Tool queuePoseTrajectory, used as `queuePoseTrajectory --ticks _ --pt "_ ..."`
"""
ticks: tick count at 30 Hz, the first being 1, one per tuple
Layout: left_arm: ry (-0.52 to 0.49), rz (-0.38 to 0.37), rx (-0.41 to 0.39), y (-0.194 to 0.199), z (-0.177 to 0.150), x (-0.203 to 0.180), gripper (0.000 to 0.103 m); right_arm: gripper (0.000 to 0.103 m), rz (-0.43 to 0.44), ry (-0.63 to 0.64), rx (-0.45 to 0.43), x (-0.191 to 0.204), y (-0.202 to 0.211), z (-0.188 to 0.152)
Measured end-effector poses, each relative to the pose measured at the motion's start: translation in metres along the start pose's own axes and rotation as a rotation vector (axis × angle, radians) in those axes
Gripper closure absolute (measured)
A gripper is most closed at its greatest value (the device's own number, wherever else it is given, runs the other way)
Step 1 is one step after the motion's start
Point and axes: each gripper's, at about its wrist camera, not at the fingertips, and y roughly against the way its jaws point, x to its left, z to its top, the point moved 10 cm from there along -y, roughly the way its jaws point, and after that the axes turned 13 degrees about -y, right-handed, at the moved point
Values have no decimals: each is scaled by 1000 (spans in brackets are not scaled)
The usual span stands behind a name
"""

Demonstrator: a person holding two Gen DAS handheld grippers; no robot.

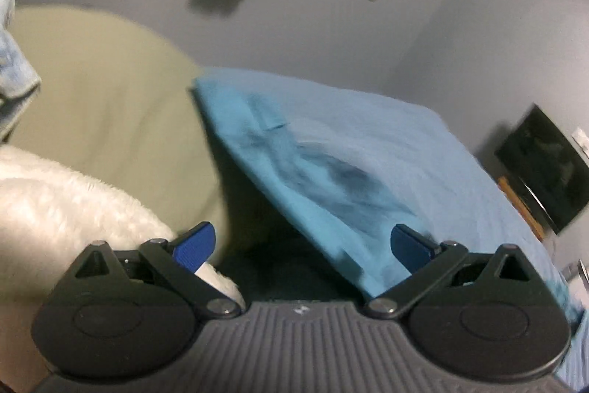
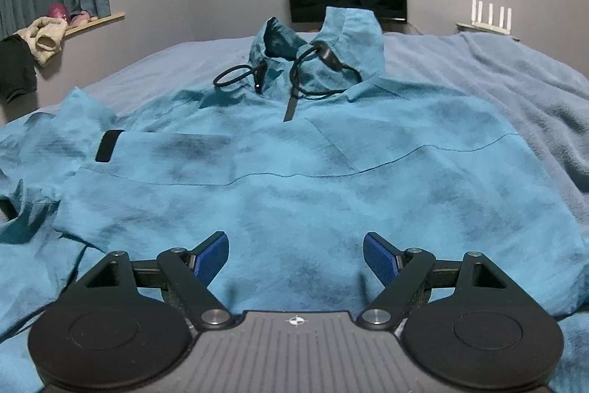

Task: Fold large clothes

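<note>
Matt, mottled teal cloth hooded jacket (image 2: 294, 172) with smooth black drawcords (image 2: 235, 76) lies on a soft, napped blue blanket (image 2: 515, 80). Ribbed blue pads (image 2: 381, 256) sit on matt black plastic gripper arms.

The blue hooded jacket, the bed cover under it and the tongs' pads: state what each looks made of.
Hooded jacket: thin woven cloth, matte, likely a light synthetic; it creases sharply.
Bed cover: soft napped fabric, perhaps fleece; fuzzy, rounded folds.
Pads of the right tongs: blue ribbed plastic or rubber; which is unclear.

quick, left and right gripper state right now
left gripper: open, holding nothing
right gripper: open, empty, above the blue jacket
</note>
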Motion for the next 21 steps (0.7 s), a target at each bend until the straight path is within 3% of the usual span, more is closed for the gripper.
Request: queuePoseTrajectory --ticks 5,6,7,9,14,18,21 --pt "-44 73 10 -29 12 6 9 21 -10 -8 -9 -5 -4 2" --pt "-83 86 2 -32 16 4 32 21 -10 -5 -10 -4 -4 2" --pt "-129 87 9 -37 18 -2 76 21 -9 -1 -10 -3 -5 1" --pt "-204 96 46 -49 21 -12 94 21 -7 10 -12 -2 -6 1" --pt "-360 85 -100 -23 41 -61 101 21 9 19 -27 1 -4 4" --pt "-462 -5 -218 19 53 -122 102 21 26 17 -52 3 3 9" --pt "-547 -123 -299 60 52 -185 103 21 37 8 -65 3 8 13"
